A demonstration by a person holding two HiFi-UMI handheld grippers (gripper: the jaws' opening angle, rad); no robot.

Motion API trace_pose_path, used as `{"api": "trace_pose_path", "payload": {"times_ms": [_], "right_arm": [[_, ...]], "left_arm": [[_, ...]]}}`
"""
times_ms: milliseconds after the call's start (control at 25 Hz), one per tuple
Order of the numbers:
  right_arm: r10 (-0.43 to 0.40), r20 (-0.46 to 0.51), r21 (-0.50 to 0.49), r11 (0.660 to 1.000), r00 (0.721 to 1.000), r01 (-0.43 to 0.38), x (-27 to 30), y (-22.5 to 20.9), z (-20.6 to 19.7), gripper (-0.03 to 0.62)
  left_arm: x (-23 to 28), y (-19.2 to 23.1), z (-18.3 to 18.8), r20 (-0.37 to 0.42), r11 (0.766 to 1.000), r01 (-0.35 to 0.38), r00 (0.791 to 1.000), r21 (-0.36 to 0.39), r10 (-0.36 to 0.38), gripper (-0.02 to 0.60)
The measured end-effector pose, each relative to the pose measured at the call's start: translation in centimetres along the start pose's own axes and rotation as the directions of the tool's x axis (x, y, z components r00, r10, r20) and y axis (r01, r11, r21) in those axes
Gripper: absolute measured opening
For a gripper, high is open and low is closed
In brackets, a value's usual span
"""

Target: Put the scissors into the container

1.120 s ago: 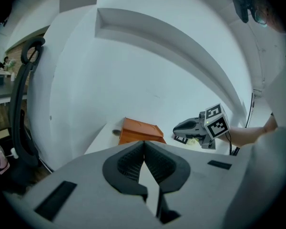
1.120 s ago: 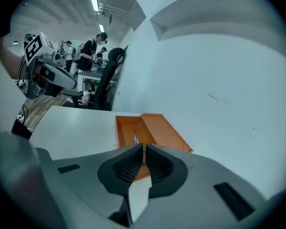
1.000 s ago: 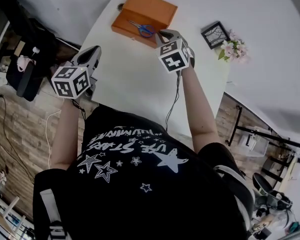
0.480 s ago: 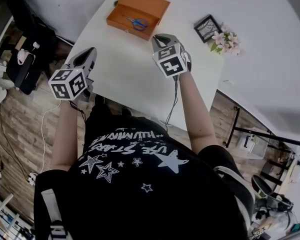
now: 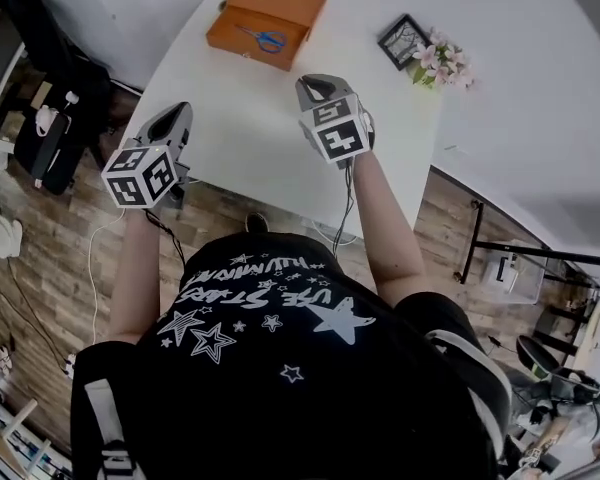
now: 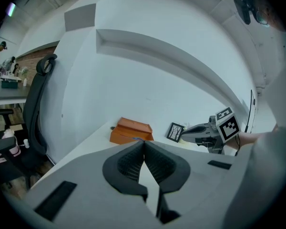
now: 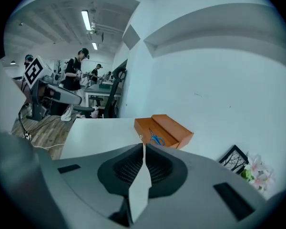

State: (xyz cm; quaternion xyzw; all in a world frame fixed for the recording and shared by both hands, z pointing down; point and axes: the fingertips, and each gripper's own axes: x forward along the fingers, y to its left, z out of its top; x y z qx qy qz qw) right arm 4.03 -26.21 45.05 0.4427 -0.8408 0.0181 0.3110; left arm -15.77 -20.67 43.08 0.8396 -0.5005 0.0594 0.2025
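Note:
Blue-handled scissors [image 5: 267, 38] lie inside the open orange box [image 5: 242, 40] at the far end of the white table [image 5: 260, 138]; the right gripper view shows the scissors [image 7: 157, 138] in the box [image 7: 174, 130] too. My right gripper [image 5: 311, 86] hovers over the table, well short of the box, jaws shut and empty. My left gripper [image 5: 174, 120] is at the table's left edge, also shut on nothing. The left gripper view shows the box [image 6: 132, 130] far ahead and the right gripper [image 6: 193, 131] beside it.
A black picture frame [image 5: 399, 41] and pink flowers [image 5: 438, 60] sit at the table's far right. A black office chair [image 5: 40, 78] stands left of the table over wood flooring. People stand at desks [image 7: 78, 75] far off. A cable [image 5: 346, 208] hangs from my right gripper.
Both grippers have pulled back toward my body, away from the orange box. The scissors stay lying in the box.

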Motion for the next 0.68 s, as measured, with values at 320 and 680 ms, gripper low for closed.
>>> {"api": "trace_pose_path", "payload": {"times_ms": [320, 680], "right_arm": [[-0.025, 0.099, 0.152, 0.988, 0.995, 0.010, -4.4, 5.2, 1.3, 0.052], [-0.049, 0.121, 0.213, 0.977, 0.991, 0.022, -10.0, 12.2, 0.0, 0.051]], "left_arm": [[-5.7, -0.9, -2.6, -0.005, 1.000, -0.031, 1.000, 0.002, 0.031, 0.020], [-13.5, -1.5, -5.1, 0.013, 0.998, -0.062, 0.998, 0.006, 0.062, 0.020]]}}
